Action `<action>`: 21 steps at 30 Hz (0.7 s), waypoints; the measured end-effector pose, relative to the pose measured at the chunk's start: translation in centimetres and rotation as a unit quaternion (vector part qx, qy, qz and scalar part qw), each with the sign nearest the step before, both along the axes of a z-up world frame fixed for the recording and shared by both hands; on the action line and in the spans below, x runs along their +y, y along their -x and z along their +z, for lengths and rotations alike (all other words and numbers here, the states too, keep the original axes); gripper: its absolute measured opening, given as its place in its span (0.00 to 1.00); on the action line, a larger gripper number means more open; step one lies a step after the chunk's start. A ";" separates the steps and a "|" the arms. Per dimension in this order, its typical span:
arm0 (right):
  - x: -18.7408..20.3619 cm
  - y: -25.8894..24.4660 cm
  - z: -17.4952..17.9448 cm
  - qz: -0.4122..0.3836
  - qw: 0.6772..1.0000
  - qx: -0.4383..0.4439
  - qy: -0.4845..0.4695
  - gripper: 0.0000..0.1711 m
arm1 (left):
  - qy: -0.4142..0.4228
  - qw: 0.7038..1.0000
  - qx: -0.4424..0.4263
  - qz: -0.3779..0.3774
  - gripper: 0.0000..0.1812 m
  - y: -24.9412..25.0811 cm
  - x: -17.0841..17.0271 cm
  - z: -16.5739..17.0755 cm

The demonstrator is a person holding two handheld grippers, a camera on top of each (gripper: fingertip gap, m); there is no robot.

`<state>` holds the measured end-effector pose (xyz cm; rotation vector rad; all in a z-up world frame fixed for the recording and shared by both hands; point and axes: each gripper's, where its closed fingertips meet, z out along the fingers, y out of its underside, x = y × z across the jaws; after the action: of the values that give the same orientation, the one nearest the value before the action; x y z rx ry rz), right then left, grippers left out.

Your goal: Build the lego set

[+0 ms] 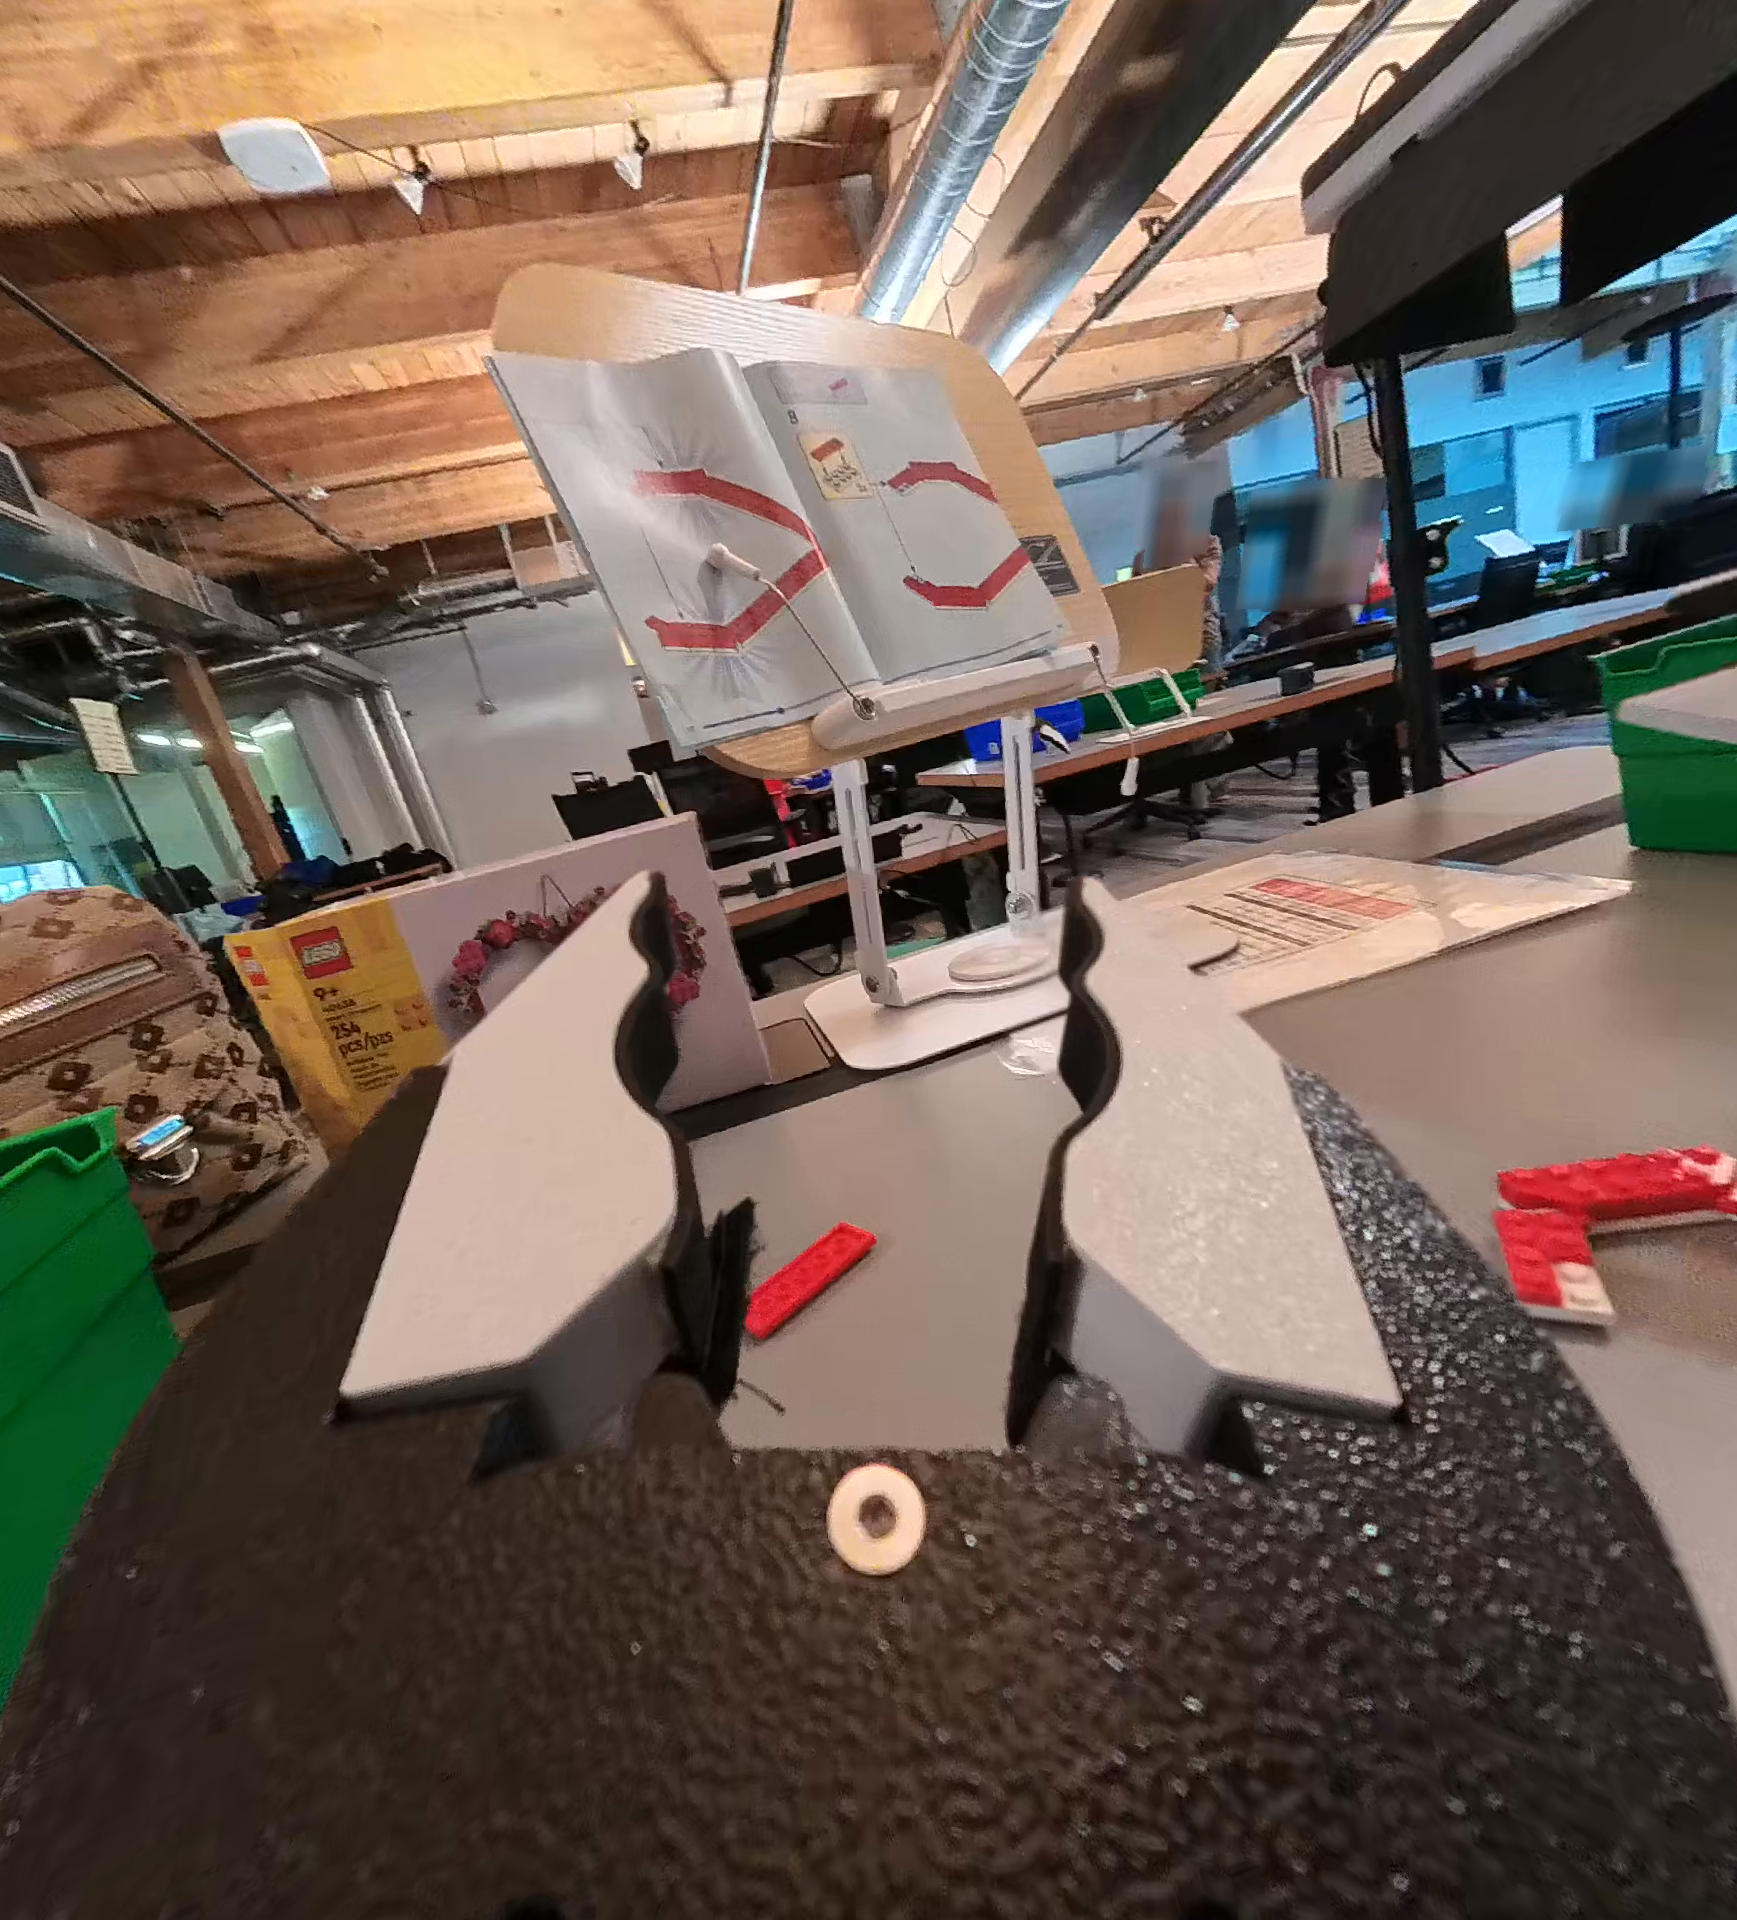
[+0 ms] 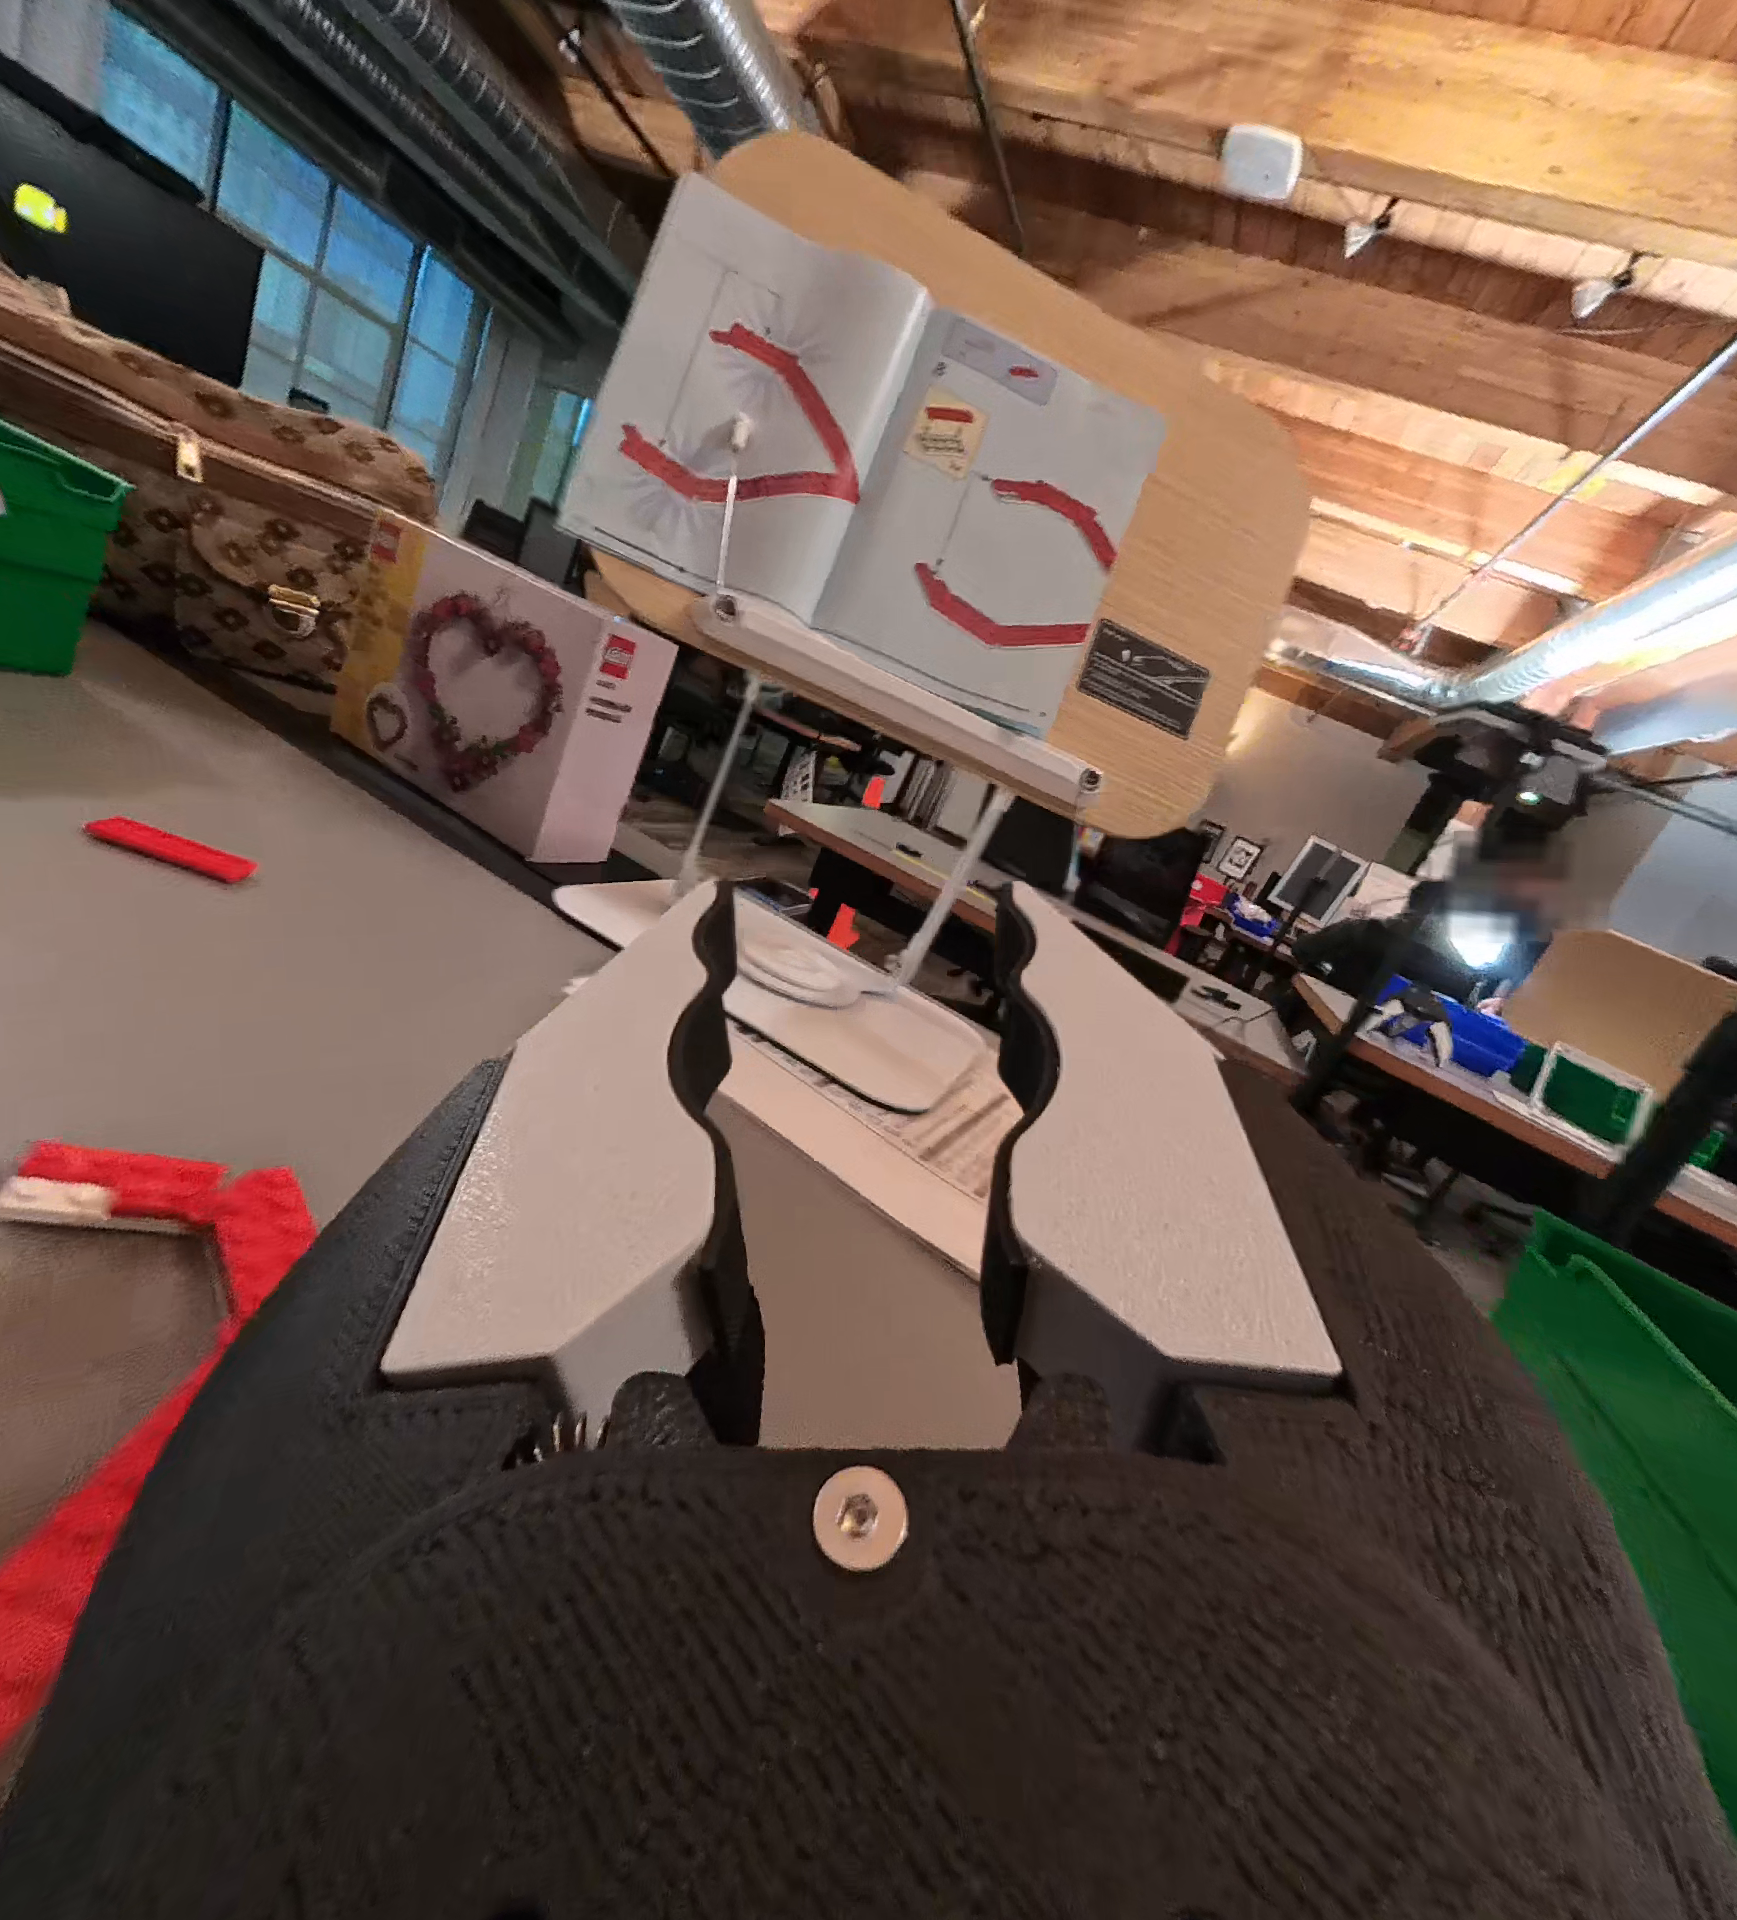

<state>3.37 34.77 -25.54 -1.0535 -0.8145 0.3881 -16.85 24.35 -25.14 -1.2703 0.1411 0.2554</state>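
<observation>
A loose flat red plate [image 1: 810, 1278] lies on the grey table between the fingers of my open left gripper [image 1: 864, 914], low near the left finger's base. It also shows far left in the right wrist view [image 2: 170, 849]. A partly built angled red assembly [image 1: 1664, 1205] lies on the table to the right of the left gripper; it appears blurred at the left of the right wrist view [image 2: 157, 1195]. My right gripper [image 2: 864, 914] is open and empty, beside that assembly. The open instruction booklet [image 1: 791, 530] rests on a stand ahead, also seen in the right wrist view [image 2: 843, 468].
The set's box [image 1: 490, 987] and a patterned bag [image 1: 85, 1029] stand at the back left. Green bins sit at the left [image 1: 12, 1403] and right [image 1: 1726, 748]; another is near the right gripper [image 2: 1695, 1475]. A plastic sheet [image 1: 1363, 914] lies by the stand base [image 1: 947, 1008].
</observation>
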 end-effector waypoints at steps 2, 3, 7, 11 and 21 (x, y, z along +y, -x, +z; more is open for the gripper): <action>-0.7 3.0 1.4 0.036 0.999 -0.009 0.002 0.26 | -0.014 1.000 -0.009 0.020 0.39 0.8 0.3 0.4; -1.0 5.4 2.4 0.063 0.998 -0.026 -0.006 0.24 | -0.029 0.999 -0.013 0.034 0.39 1.4 0.6 0.8; 1.9 15.9 5.9 0.115 0.988 -0.102 0.016 0.19 | -0.078 0.992 -0.046 0.085 0.36 4.4 3.1 2.8; 6.9 22.6 8.2 0.105 0.986 -0.115 0.059 0.23 | -0.095 0.989 -0.088 0.070 0.33 6.9 7.4 7.9; 10.6 26.1 8.3 0.065 0.987 -0.148 0.002 0.02 | 0.024 0.974 -0.210 -0.083 0.27 10.4 18.4 10.2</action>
<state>-22.71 45.33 -17.20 -1.0786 -1.1534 0.3474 -27.23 42.70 -14.95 -1.3248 -0.1112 -0.1636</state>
